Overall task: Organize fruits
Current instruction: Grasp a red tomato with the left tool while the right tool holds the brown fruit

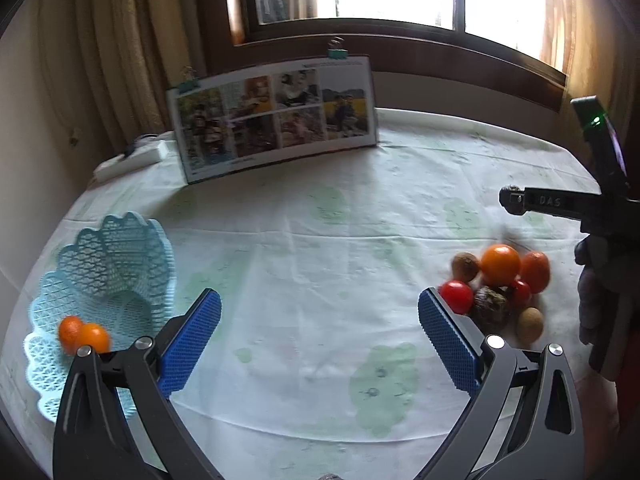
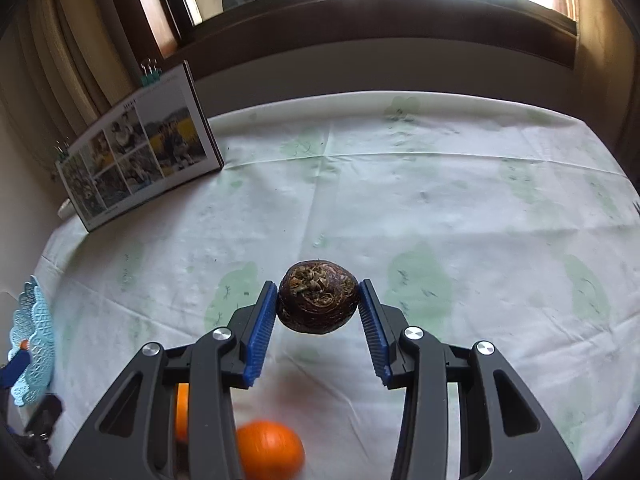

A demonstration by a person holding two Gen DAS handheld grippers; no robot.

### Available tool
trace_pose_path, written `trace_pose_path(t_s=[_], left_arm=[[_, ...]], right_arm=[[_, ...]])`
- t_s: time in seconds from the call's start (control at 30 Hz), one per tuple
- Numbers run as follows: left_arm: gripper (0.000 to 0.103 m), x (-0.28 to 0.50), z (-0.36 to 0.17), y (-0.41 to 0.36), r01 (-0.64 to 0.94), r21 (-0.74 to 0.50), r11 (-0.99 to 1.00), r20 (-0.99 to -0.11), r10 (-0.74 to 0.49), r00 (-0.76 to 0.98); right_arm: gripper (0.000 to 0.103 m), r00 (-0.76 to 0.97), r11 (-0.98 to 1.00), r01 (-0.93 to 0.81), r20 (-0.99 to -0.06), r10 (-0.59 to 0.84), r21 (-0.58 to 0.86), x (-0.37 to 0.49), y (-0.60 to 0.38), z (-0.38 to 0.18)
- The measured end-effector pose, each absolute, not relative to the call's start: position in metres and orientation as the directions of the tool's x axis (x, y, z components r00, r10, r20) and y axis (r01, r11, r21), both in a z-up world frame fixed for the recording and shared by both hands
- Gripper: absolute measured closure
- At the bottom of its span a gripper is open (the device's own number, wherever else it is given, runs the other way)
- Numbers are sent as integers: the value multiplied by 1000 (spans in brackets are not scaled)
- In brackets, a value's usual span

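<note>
My right gripper [image 2: 318, 306] is shut on a dark brown, rough-topped round fruit [image 2: 318, 300], held above the tablecloth. Below it lie two blurred oranges [image 2: 270, 450]. In the left wrist view my left gripper [image 1: 320, 340] stands open over bare cloth with nothing between its blue pads. A pale blue lattice basket [image 1: 108, 280] sits to its left with two small oranges [image 1: 84, 336] inside. To its right is a pile of fruit [image 1: 496, 288]: oranges, red tomatoes, a dark fruit and brown ones. The right gripper's side [image 1: 560, 204] shows above that pile.
An open photo book [image 1: 276, 120] stands clipped upright at the back of the table, with a white box [image 1: 132, 160] beside it. A window and curtains lie behind. The pale green patterned cloth [image 2: 440, 208] covers the table; the basket [image 2: 34, 344] shows at the right wrist view's left edge.
</note>
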State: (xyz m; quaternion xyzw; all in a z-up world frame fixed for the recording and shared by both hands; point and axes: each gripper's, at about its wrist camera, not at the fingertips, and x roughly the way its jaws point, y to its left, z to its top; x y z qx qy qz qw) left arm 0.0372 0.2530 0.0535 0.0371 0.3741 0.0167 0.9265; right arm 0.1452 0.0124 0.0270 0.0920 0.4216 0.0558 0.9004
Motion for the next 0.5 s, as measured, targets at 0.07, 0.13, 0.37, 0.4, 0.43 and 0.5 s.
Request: trace_pose_path(t_s=[0.07, 0.13, 0.37, 0.4, 0.43, 0.5], left_arm=[[3, 41, 48, 247, 30, 70, 997, -703, 28, 710], [3, 47, 41, 239, 59, 71, 996, -715, 9, 699], [3, 64, 25, 214, 142, 94, 985, -747, -24, 665], [3, 65, 24, 211, 149, 99, 984, -749, -25, 662], [3, 67, 23, 208, 161, 102, 982, -751, -30, 660], [3, 69, 20, 203, 175, 106, 979, -755, -35, 655]], right_arm=[[61, 646, 976, -21, -742, 179, 217, 133, 6, 30], [61, 648, 975, -22, -739, 184, 223, 123, 2, 31], [61, 655, 968, -25, -727, 205, 250, 90, -10, 32], [61, 657, 967, -26, -725, 208, 253, 88, -11, 32], [61, 659, 966, -29, -722, 212, 258, 85, -12, 33], [61, 663, 964, -33, -716, 218, 263, 81, -12, 34]])
